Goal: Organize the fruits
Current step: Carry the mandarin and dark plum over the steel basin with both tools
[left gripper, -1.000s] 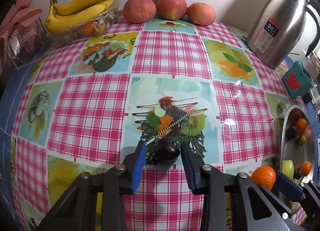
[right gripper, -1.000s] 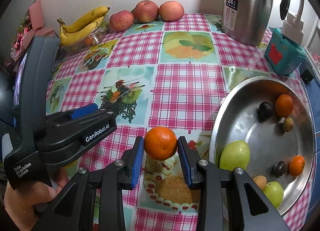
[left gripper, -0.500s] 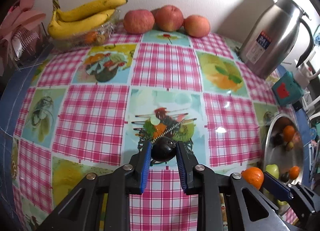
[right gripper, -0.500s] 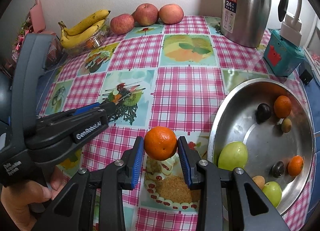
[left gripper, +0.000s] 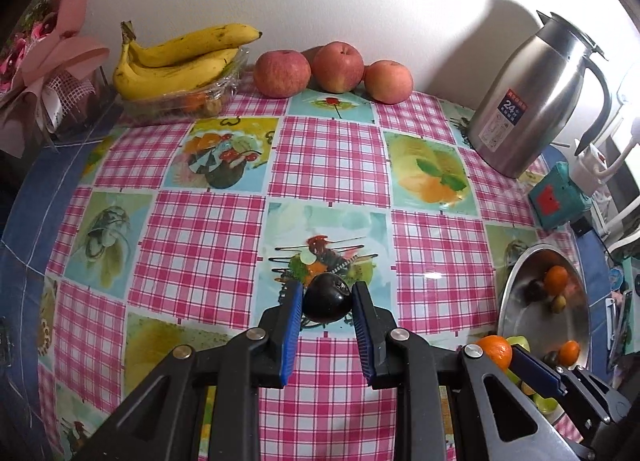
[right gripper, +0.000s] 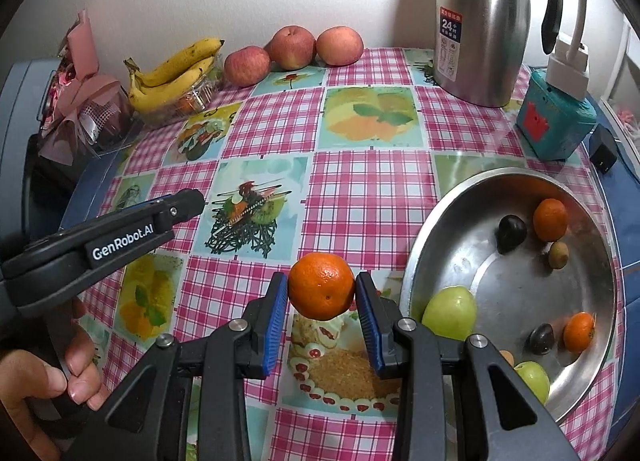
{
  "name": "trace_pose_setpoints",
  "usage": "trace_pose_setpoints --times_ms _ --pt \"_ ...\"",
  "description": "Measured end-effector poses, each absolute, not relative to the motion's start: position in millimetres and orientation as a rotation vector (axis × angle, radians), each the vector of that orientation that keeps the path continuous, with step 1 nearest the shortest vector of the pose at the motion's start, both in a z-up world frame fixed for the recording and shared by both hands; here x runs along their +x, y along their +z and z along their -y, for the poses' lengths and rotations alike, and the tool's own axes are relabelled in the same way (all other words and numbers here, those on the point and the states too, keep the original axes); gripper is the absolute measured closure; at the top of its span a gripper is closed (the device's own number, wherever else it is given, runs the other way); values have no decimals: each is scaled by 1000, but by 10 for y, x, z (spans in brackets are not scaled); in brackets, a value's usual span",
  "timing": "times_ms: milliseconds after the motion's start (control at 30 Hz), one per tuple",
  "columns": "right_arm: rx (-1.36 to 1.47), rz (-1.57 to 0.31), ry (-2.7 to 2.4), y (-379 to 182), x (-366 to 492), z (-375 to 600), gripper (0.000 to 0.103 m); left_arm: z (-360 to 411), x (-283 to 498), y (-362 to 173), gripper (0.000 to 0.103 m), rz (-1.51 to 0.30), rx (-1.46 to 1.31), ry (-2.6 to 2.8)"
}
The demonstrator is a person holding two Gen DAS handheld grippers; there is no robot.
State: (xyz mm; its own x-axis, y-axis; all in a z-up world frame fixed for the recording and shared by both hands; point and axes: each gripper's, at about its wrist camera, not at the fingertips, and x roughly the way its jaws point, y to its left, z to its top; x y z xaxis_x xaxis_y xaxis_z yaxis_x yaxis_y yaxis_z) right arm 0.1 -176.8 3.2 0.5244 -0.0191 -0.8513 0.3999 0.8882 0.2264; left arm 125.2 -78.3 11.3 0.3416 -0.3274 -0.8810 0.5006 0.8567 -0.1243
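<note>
Bananas (right gripper: 172,75) sit back left in a tray (right gripper: 192,99), apples (right gripper: 294,47) right of them along the wall, jug (right gripper: 482,21) back right. Bowl (right gripper: 440,229) at front right has the small fruits in it.

Place: we take this for a home kitchen or dining corner.
Table: we see a pink checked oilcloth (left gripper: 328,149) printed with fruit and desserts.
Food: bananas (left gripper: 180,61) and apples (left gripper: 336,67) sit by the white wall.
Wares: a steel thermos (right gripper: 480,21) and a steel bowl (right gripper: 480,261) of fruit.
</note>
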Motion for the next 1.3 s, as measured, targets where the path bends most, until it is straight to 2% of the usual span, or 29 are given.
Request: trace_pose_setpoints --times_ms 1300 --pt "648 -959 -491 -89 -929 2990 67 2073 125 170 76 -994 447 -814"
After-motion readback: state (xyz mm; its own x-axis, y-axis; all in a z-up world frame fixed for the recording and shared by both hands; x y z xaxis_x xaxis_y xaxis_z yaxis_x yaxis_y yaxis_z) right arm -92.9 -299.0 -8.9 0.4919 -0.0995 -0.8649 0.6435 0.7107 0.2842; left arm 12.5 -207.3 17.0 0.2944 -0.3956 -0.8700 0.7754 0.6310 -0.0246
